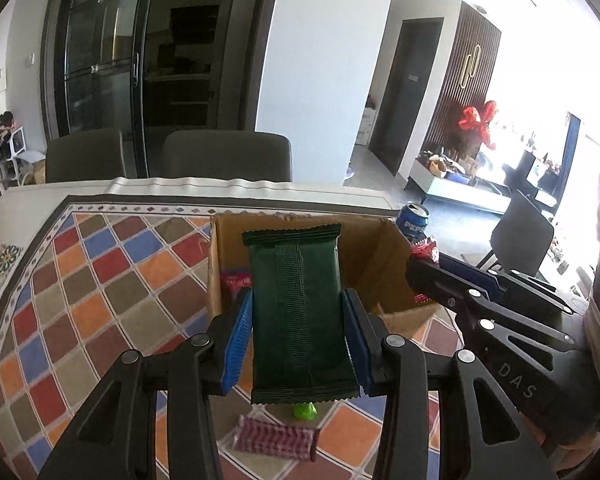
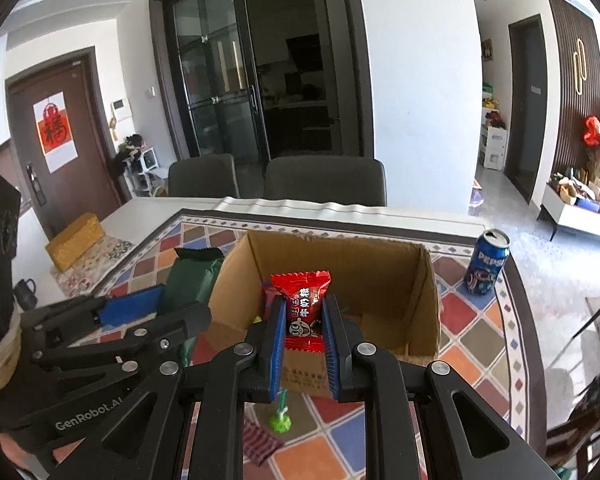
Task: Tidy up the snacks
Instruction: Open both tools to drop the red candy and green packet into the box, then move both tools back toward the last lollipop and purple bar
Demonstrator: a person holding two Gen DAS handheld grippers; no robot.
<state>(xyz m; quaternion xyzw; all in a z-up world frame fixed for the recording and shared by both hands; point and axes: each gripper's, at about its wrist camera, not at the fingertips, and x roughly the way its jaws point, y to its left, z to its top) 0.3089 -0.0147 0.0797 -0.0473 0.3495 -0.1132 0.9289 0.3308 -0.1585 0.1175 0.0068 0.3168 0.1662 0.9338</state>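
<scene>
My left gripper (image 1: pixel 298 306) is shut on a dark green snack packet (image 1: pixel 296 264), held upright in front of an open cardboard box (image 1: pixel 380 256). A pink packet (image 1: pixel 238 282) lies inside the box. At the right, my right gripper (image 1: pixel 416 270) is shut on a red candy wrapper (image 1: pixel 424 249) over the box's right wall. In the right wrist view the right gripper (image 2: pixel 302 316) pinches the red candy (image 2: pixel 300 298) above the box (image 2: pixel 340 256). The left gripper (image 2: pixel 156 304) holds the green packet (image 2: pixel 192 276) beside the box's left wall.
A green lollipop (image 1: pixel 305 411) and a red checkered packet (image 1: pixel 276 438) lie on the patterned tablecloth (image 1: pixel 100 280) in front of the box. A blue Pepsi can (image 2: pixel 486 266) stands at the table's right edge. A yellow box (image 2: pixel 76 240) and a black mug (image 2: pixel 26 292) sit at the far left. Two chairs stand behind the table.
</scene>
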